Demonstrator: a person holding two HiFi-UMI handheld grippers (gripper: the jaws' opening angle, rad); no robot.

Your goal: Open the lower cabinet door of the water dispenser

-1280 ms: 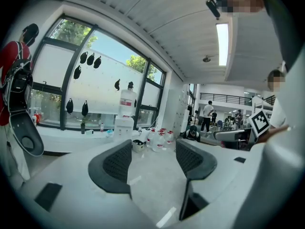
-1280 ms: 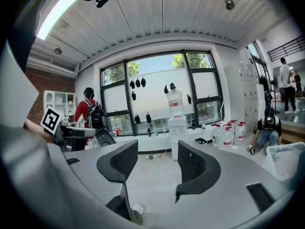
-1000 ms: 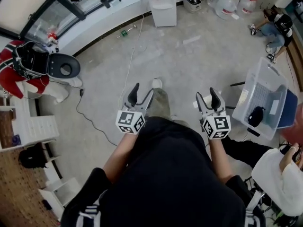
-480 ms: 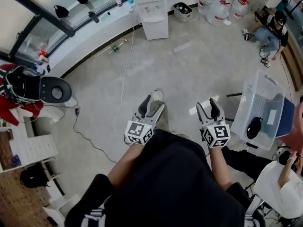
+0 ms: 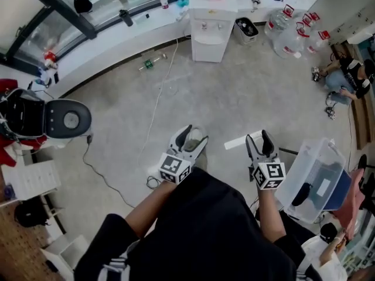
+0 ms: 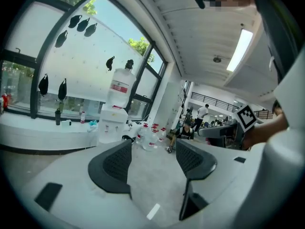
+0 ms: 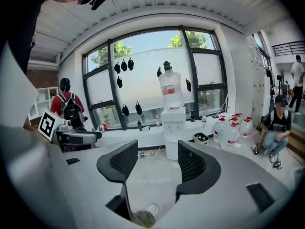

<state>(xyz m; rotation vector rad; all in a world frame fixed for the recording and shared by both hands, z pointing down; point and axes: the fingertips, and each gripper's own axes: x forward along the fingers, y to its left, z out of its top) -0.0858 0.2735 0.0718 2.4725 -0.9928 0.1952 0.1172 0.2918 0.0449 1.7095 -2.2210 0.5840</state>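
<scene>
Bare concrete floor runs up to a window wall. The jaws of the left gripper and the right gripper stand apart, holding nothing, side by side before the person. Well ahead stands the white water dispenser, its lower cabinet door facing them, with water jugs near its right.

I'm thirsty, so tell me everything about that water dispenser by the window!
The water dispenser is a white, boxy, plastic-looking cabinet standing upright on the grey floor, its back to the white ledge under the windows. A big clear bottle with a red label stands on top. Two small taps sit in a recess on the front. Its lower door looks shut.
</scene>
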